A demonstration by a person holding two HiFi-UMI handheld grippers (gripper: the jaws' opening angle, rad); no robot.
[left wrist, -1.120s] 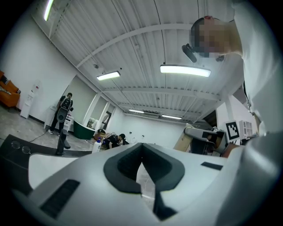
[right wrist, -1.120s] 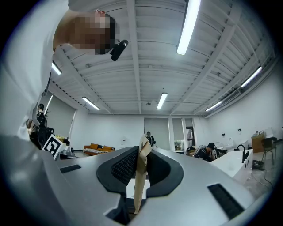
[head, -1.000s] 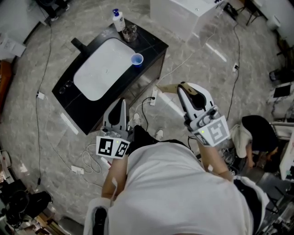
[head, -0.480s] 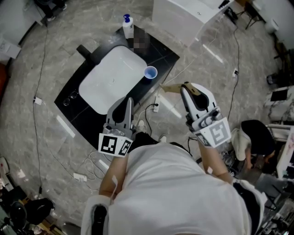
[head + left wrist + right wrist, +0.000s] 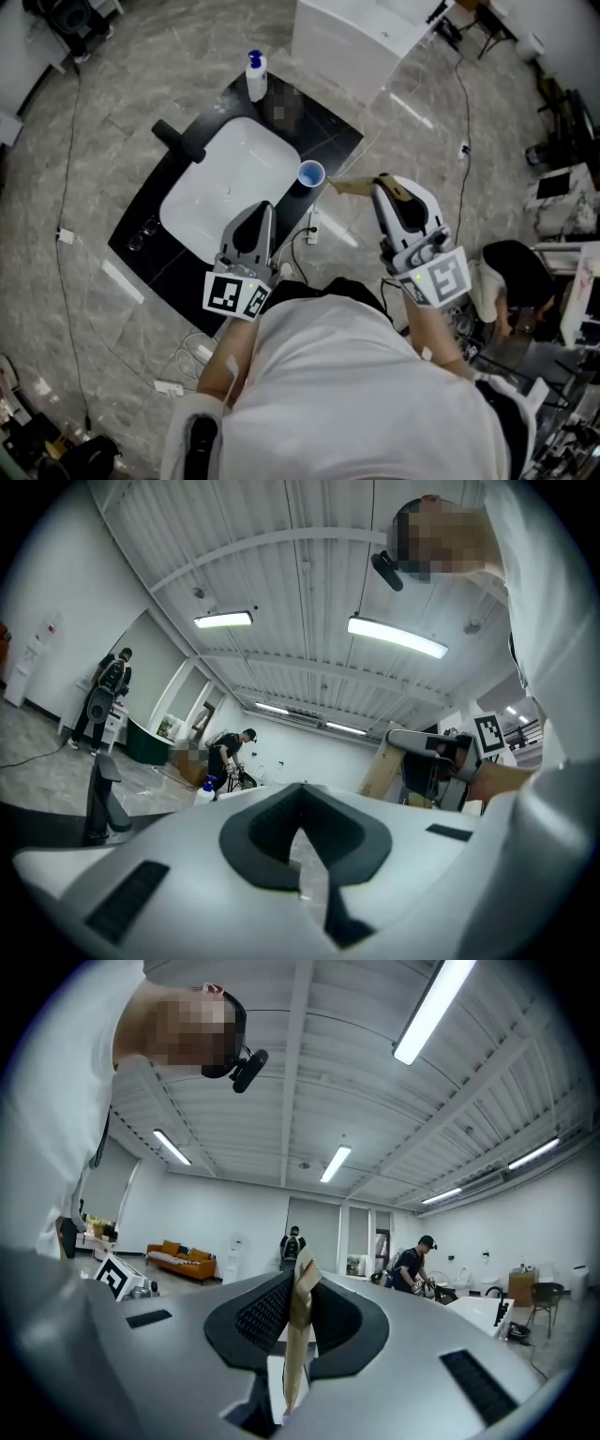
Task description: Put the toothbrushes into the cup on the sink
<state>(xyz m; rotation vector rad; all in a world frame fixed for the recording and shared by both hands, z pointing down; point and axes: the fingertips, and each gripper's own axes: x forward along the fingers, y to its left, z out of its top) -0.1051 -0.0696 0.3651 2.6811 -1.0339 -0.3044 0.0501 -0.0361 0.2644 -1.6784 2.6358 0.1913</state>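
A black sink counter (image 5: 141, 239) with a white basin (image 5: 225, 192) lies ahead in the head view. A blue cup (image 5: 310, 173) stands on the counter's right edge. My left gripper (image 5: 257, 210) hangs over the basin's near rim; its jaws are together with nothing between them (image 5: 300, 789). My right gripper (image 5: 381, 181) is right of the cup, shut on a flat tan cardboard pack (image 5: 349, 186) that sticks out toward the cup. That pack (image 5: 296, 1335) stands on edge between the jaws. I cannot see what it holds.
A soap bottle (image 5: 255, 75) and black faucet (image 5: 176, 141) stand at the counter's far side. A white cabinet (image 5: 356, 37) is behind it. Cables and a power strip (image 5: 312, 225) lie on the marble floor. People (image 5: 230, 754) stand far off.
The sink has drawn nearer to me. My left gripper now reaches over the basin's near rim, and the cup sits closer to the pack in my right gripper. Both grips are unchanged.
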